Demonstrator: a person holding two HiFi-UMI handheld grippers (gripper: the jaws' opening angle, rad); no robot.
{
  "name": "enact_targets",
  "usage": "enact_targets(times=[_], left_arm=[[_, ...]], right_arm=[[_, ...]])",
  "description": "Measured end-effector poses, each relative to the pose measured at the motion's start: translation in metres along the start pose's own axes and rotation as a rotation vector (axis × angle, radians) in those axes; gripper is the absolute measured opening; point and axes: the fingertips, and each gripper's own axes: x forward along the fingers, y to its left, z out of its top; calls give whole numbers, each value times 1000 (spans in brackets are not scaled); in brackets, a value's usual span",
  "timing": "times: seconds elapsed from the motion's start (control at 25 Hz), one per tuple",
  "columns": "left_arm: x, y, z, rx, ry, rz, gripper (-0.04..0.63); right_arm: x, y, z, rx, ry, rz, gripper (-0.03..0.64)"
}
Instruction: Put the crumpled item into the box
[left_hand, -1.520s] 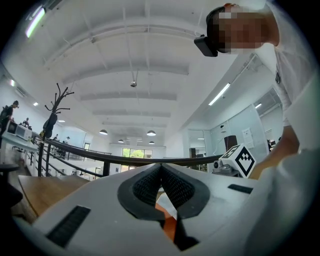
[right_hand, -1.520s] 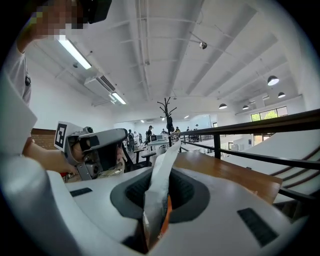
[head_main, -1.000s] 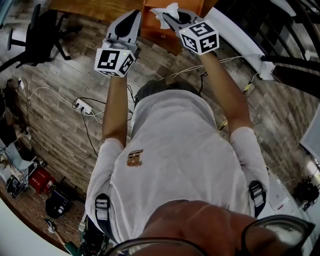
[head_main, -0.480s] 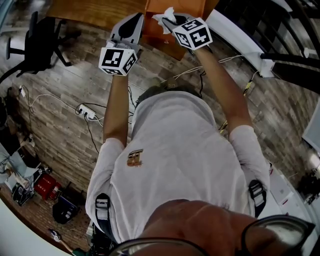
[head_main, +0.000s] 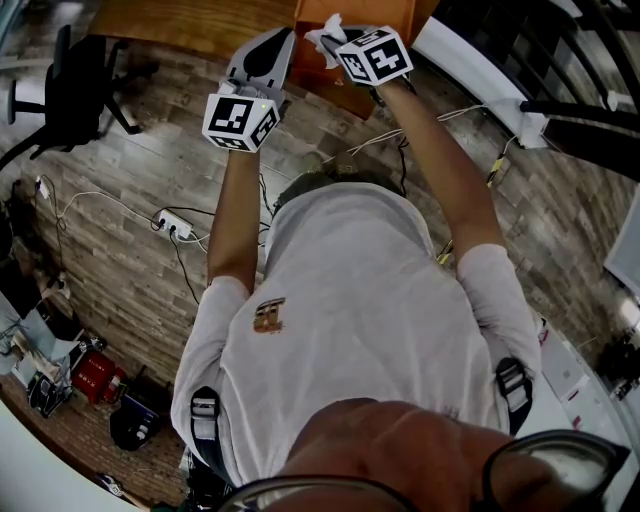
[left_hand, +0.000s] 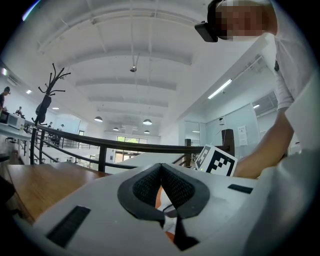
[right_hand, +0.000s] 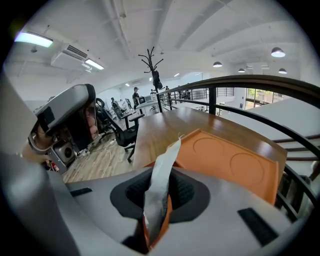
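Right gripper (right_hand: 159, 197) fingers pinch white crumpled item (right_hand: 163, 167) over orange box (right_hand: 235, 165) on desk (right_hand: 165, 125). Left gripper (left_hand: 161, 167) fingers pressed together, empty.

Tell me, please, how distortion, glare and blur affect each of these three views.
Head view: strong fisheye bends the floor planks, edges darken, detail is sharp. Left gripper view: round dark vignette, washed-out ceiling, mosaic patch at top right. Right gripper view: same vignette, ceiling lamps glare, the crumpled item near the lens looks slightly soft.
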Motion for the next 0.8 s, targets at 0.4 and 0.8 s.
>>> enact_targets(times=[0.4,0.8], left_arm=[[-8,2,-6,-2,8,-14,20],[-13,8,-13,-5,30,-15,20]], right_arm=[[18,-2,-22,16,100,18,72],[18,-15,-36,-3,146,-50,147]])
